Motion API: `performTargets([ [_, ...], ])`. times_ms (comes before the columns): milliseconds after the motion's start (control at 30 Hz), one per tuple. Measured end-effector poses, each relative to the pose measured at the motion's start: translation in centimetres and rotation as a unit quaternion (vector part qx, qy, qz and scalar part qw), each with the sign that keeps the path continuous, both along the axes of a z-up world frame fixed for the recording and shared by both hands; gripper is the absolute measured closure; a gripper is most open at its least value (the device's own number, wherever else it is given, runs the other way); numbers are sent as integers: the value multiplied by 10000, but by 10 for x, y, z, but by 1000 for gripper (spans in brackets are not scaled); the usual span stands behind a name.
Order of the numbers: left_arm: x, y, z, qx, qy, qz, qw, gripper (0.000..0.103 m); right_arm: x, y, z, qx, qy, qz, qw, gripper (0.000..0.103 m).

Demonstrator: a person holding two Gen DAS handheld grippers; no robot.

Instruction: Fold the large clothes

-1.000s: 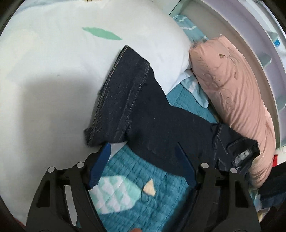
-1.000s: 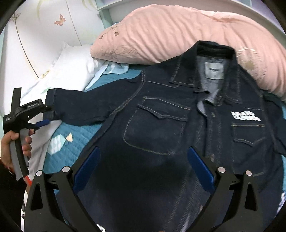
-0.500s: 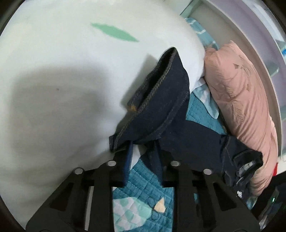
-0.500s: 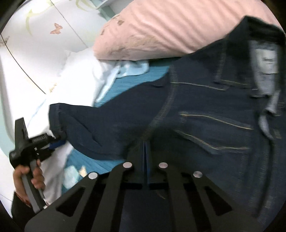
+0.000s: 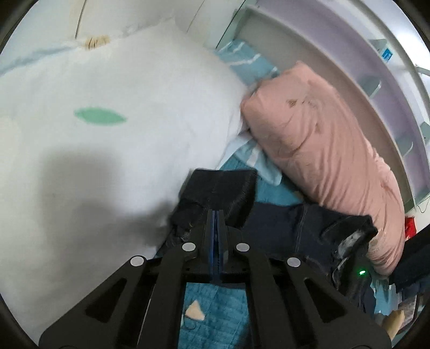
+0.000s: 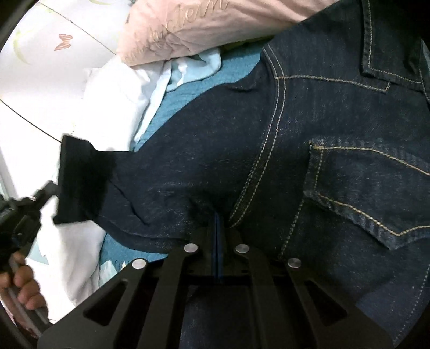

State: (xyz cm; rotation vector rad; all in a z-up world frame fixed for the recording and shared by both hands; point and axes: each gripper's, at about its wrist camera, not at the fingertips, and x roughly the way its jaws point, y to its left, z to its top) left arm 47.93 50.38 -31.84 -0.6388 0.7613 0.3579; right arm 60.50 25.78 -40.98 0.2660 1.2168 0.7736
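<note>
While spread collar-up toward the pink pillow (image 6: 188, 24), denim jacket (image 6: 309, 134) sleeve stretched sideways; left gripper (image 5: 216, 214) clamped on cuff (image 5: 220, 185), right gripper (image 6: 218, 217) pinching underarm seam.

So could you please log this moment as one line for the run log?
stage: sleeve fold | left gripper: shut on cuff | right gripper: shut on jacket near armpit | surface: bed

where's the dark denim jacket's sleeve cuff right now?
Left wrist view, centre: the dark denim sleeve cuff is pinched in the left gripper, between the white pillow and pink pillow.
</note>
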Motion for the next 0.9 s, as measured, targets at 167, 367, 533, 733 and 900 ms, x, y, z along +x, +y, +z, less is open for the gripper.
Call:
performTargets([
  [167, -6, 2, -20, 96, 438, 0, 9990, 51, -8, -23, 6, 300, 19, -85, 9995, 103],
  [367, -23, -45, -39, 277, 393, -793, 9957, 32, -10, -33, 6, 404, 88, -64, 9991, 103],
  [533, -16, -80, -60, 1209, 827, -1287, 9808, 32, -13, -39, 5, 428, 117, -62, 9990, 103],
  [733, -5, -85, -67, 2332, 1090, -1264, 9580, 32, -14, -43, 5, 452, 175, -65, 9988, 103],
  [900, 12, -73, -61, 2463, 1136, -1195, 9551, 32, -13, -42, 3, 484, 213, -74, 9986, 103],
])
